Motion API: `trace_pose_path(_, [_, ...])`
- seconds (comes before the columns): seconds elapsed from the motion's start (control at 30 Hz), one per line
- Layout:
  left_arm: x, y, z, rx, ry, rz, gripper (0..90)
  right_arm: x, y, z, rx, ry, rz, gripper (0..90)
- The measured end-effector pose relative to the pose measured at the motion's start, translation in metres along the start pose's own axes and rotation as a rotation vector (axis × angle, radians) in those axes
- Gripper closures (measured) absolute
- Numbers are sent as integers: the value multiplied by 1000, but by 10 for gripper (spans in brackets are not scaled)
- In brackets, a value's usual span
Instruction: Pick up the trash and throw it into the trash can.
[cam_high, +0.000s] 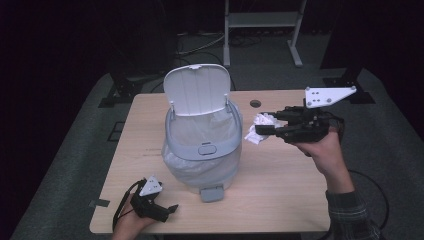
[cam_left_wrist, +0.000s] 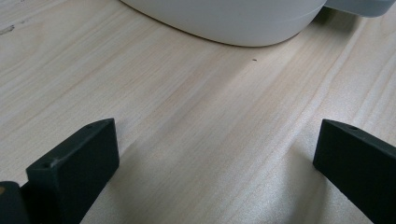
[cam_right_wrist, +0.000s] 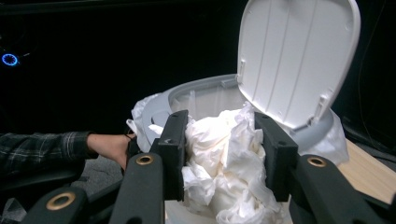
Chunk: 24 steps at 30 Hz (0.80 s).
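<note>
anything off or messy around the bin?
Nothing spilled or damaged. The bin stands upright with its lid open; its liner bag bulges loosely below the rim. The crumpled paper is clamped in the right gripper, beside the bin, not yet inside.

Your right hand-held gripper (cam_right_wrist: 223, 156) pinches crumpled white paper (cam_right_wrist: 224, 163) before the open-lidded bin (cam_right_wrist: 294, 60), its rim just behind the wad.

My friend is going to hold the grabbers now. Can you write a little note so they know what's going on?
Right gripper: shut on a crumpled white paper wad, held in the air beside the bin.
Left gripper: open, holding nothing, low over the light wooden table, near its front edge.
White pedal bin with plastic liner: mid-table, its lid up.
Done: wad picked up.
Left: drop it in the bin.
</note>
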<state>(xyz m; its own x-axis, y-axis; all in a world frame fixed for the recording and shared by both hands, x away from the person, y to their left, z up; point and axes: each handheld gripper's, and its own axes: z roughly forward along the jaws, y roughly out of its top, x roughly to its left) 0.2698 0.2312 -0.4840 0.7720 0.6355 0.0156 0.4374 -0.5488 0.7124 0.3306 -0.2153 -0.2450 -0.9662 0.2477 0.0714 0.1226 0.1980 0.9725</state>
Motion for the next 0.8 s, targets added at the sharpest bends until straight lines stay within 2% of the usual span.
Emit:
trace_pose_path(0.47, [0,0,0,0,0,0,0,-1,21,20,-15,31,-17,591])
trace_pose_path(0.8, [0,0,0,0,0,0,0,-6,31,43,-23,35,-20,590])
